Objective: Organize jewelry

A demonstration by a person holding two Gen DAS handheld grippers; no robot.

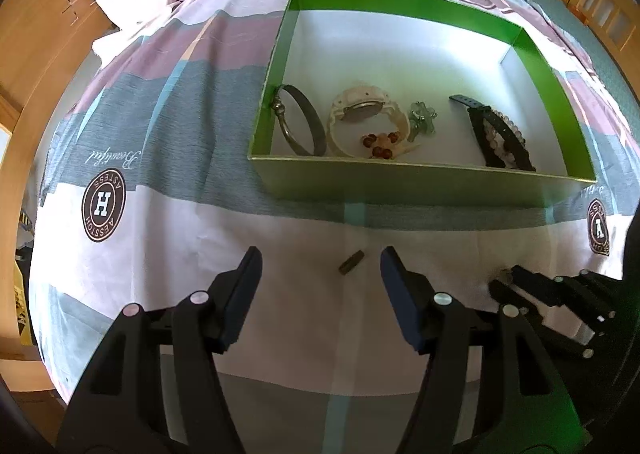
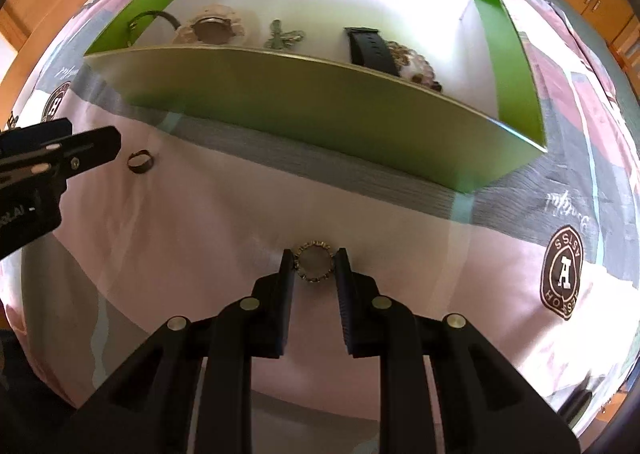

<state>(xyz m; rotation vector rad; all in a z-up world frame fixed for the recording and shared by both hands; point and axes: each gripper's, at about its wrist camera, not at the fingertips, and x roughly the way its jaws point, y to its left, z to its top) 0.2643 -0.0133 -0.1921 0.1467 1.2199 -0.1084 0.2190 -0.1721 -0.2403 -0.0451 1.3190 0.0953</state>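
Right gripper [image 2: 315, 262]: your fingers are closed in on the small beaded metal ring [image 2: 314, 262], one pad touching each side; it looks gripped, though it sits at bed level and I cannot tell whether it is lifted.
Left gripper [image 1: 321, 266]: your fingers are spread wide and grasp nothing.
Dark band ring [image 1: 351, 262]: it lies on the patterned bedsheet [image 1: 168, 238] between your left fingertips, a little ahead of them, touching neither pad.
Green cardboard box [image 1: 400, 177]: it stands ahead of both pairs of fingers, its near wall beyond the two rings.
Already in the box: a dark metal bangle [image 1: 300, 121] to the left, then a pale translucent watch [image 1: 360, 113], an amber bead bracelet [image 1: 378, 143], a small green charm [image 1: 422, 115], and to the right a black strap watch [image 1: 496, 133] with a pale bead bracelet [image 1: 500, 129] lying on it.
Progress: most pieces look sorted; by my judgement only the two rings remain outside.
Left to do: carry the beaded ring forward over the near wall and release it, then close your left fingers on the band ring and do the same.
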